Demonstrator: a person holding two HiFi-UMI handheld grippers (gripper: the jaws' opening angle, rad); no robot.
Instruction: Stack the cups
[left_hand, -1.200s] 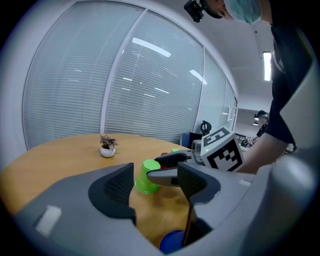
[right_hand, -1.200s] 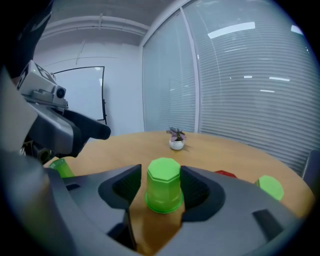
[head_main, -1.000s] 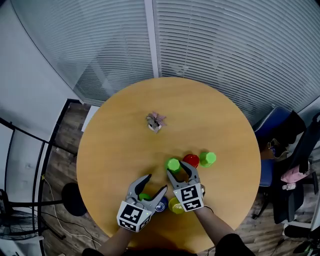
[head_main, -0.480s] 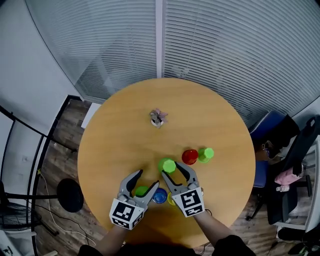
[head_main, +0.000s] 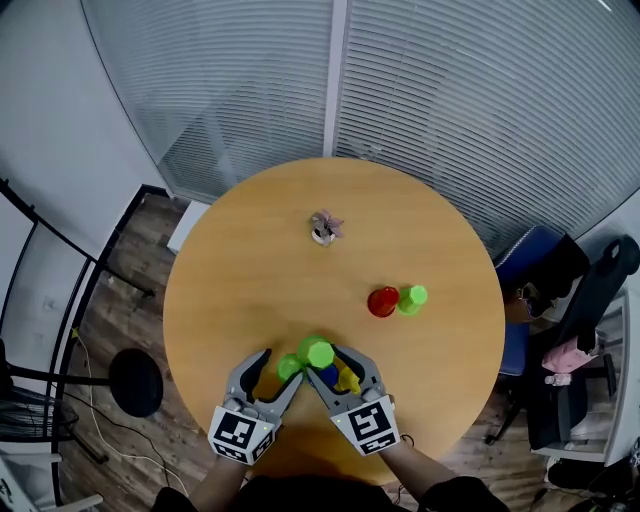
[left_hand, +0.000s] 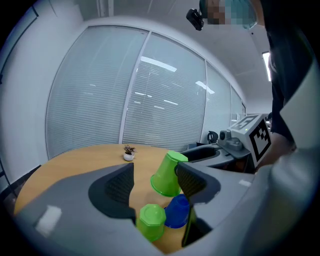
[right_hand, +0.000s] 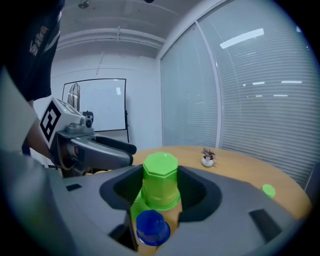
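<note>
Right gripper view: right tongs (right_hand: 160, 189) clenched on an upturned green cup (right_hand: 160, 179), raised off the table (right_hand: 240, 167). We note a blue cup (right_hand: 152, 227) below it, base up.

Left gripper view: left tongs (left_hand: 156, 184) released, pads spread. A second green cup (left_hand: 151, 221) stands inverted low between them, with the blue cup just beside it.

Head view: both tongs sit at the near table edge, and a yellow cup (head_main: 348, 380) is in the same cluster. Red cup (head_main: 382, 301) and third green cup (head_main: 412, 297) touch each other, well apart to the right. Small potted plant (head_main: 324, 227) stands farther back.
</note>
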